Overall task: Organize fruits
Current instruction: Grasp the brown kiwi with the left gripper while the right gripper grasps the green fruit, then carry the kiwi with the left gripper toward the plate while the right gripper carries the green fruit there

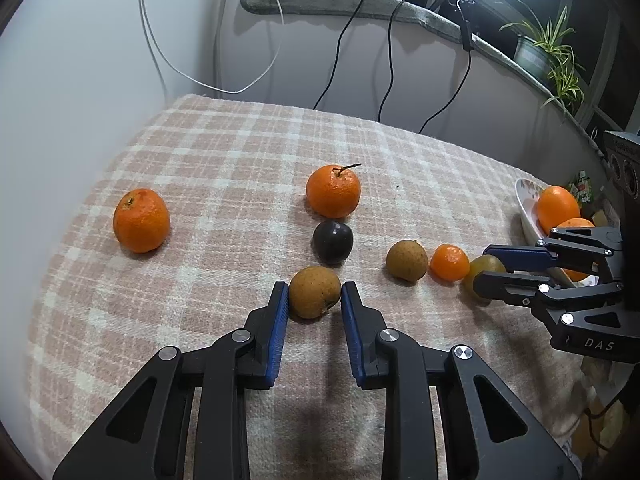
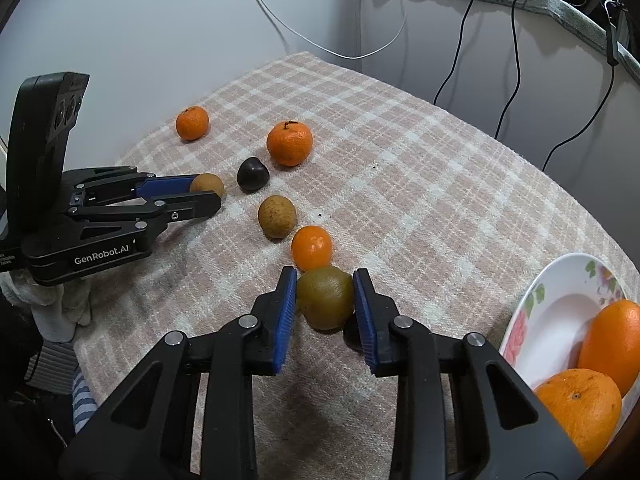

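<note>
Left claw (image 1: 314, 294): blue pads either side of a brown russet fruit (image 1: 314, 292), left pad touching the skin, a slim gap at the right pad; whether it truly grips, cannot tell. Fruit sits on the checked cloth of the counter (image 1: 208, 152), near the front edge.

Right claw (image 2: 325, 296): pads pressed on both flanks of an olive-green fruit (image 2: 326, 298), holding it, fruit low against the cloth.

Outward from the green fruit: small mandarin (image 2: 311, 248) touching it, then a second brown fruit (image 2: 277, 216) just beside, then a dark plum (image 2: 252, 174), then a stemmed mandarin (image 2: 289, 144). A lone mandarin (image 2: 192, 122) lies well apart, toward the far left corner.

Floral plate (image 2: 560, 312) at the counter's right edge, two oranges in it: one (image 2: 612, 340) leaning on the rim, one (image 2: 580, 408) nearer the front.
</note>
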The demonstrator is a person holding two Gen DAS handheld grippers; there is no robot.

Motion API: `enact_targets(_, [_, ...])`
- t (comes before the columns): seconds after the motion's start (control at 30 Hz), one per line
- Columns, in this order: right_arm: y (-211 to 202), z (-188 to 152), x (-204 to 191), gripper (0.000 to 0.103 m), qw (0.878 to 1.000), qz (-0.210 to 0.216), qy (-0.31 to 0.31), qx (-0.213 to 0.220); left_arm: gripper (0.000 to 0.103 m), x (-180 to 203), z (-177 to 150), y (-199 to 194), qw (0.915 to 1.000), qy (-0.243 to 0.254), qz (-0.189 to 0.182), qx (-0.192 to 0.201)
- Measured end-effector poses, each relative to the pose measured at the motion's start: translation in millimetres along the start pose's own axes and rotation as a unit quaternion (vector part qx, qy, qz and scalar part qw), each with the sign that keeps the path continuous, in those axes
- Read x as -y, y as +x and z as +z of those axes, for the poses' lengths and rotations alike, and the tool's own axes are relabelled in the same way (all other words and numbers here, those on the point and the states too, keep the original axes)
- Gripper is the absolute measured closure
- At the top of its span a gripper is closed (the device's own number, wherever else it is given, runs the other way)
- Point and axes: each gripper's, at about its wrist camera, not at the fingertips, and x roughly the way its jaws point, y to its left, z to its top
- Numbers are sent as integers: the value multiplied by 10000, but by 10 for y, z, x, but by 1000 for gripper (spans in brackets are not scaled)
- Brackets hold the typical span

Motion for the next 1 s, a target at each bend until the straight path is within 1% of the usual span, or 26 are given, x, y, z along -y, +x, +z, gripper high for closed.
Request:
enact_targets(0.23, [-140, -33, 46, 74, 9997, 83, 173, 159, 78, 66, 29, -91, 9998, -32, -142, 105])
enact_targets(0.37, [-256, -42, 93, 74, 9993, 93, 240, 287, 78, 168, 80, -152, 9995, 27, -256, 173])
enact_targets(0.5, [-399, -35, 195, 74, 9984, 16, 345, 449, 78, 316, 136, -192, 9987, 105, -425, 247])
enact_targets(0.7, [-558, -49, 374, 74, 9972, -134, 473, 571, 78, 572, 209, -163, 9968, 223, -709, 294])
enact_targets(1.0, [-794, -73, 773, 74, 9935, -385, 779, 737, 78, 991, 306, -135, 9924, 412, -1097, 367])
